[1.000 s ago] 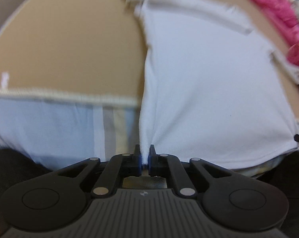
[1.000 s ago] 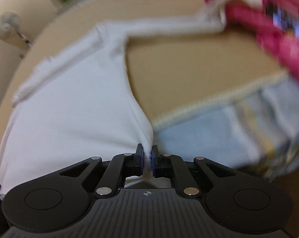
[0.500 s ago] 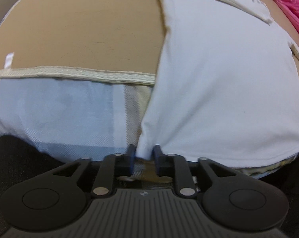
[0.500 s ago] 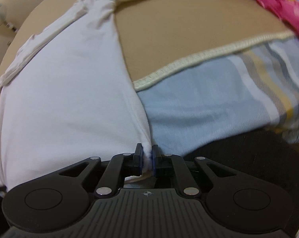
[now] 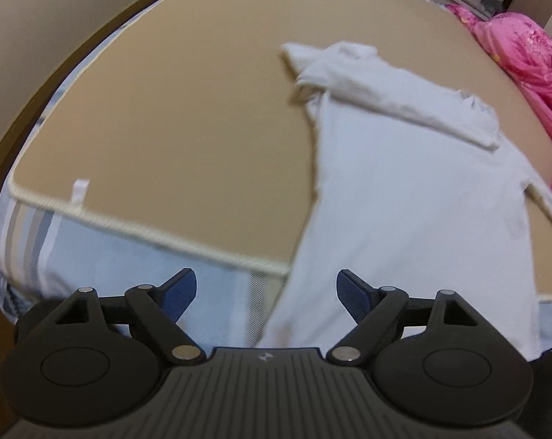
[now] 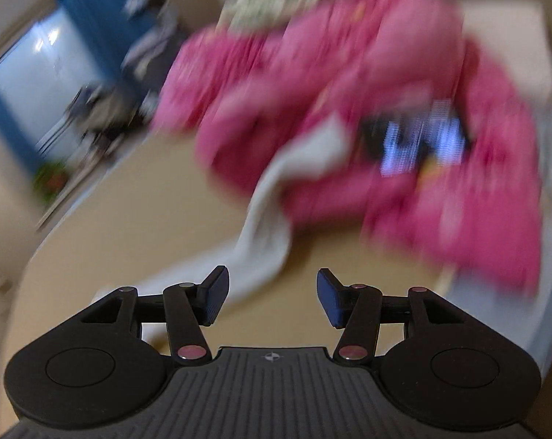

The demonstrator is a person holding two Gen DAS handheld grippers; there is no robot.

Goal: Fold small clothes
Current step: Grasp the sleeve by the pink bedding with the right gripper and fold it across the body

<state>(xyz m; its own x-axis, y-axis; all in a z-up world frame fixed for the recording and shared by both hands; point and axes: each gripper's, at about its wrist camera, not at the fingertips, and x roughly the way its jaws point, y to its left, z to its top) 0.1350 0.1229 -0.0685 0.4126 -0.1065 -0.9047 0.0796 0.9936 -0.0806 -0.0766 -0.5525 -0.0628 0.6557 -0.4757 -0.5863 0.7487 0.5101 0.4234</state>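
Covering the bed, a tan mat (image 5: 173,117) bears the white shirt (image 5: 404,197) on its right side, hem over the near edge; pink clothes (image 5: 521,55) lie far right; left gripper (image 5: 265,294) and right gripper (image 6: 272,294) have just been opening, released, nothing between their jaws.

This is a bedroom in a home. A big bed (image 5: 173,117) fills most of the left wrist view. It has a tan top sheet with a cream edge, and a blue striped cover (image 5: 74,248) hangs down its side. A white shirt (image 5: 404,197) lies on the bed, and a heap of pink clothes (image 6: 349,109) sits beside it. Far off, the blurry right wrist view shows a bright window (image 6: 45,84) with blue curtains.
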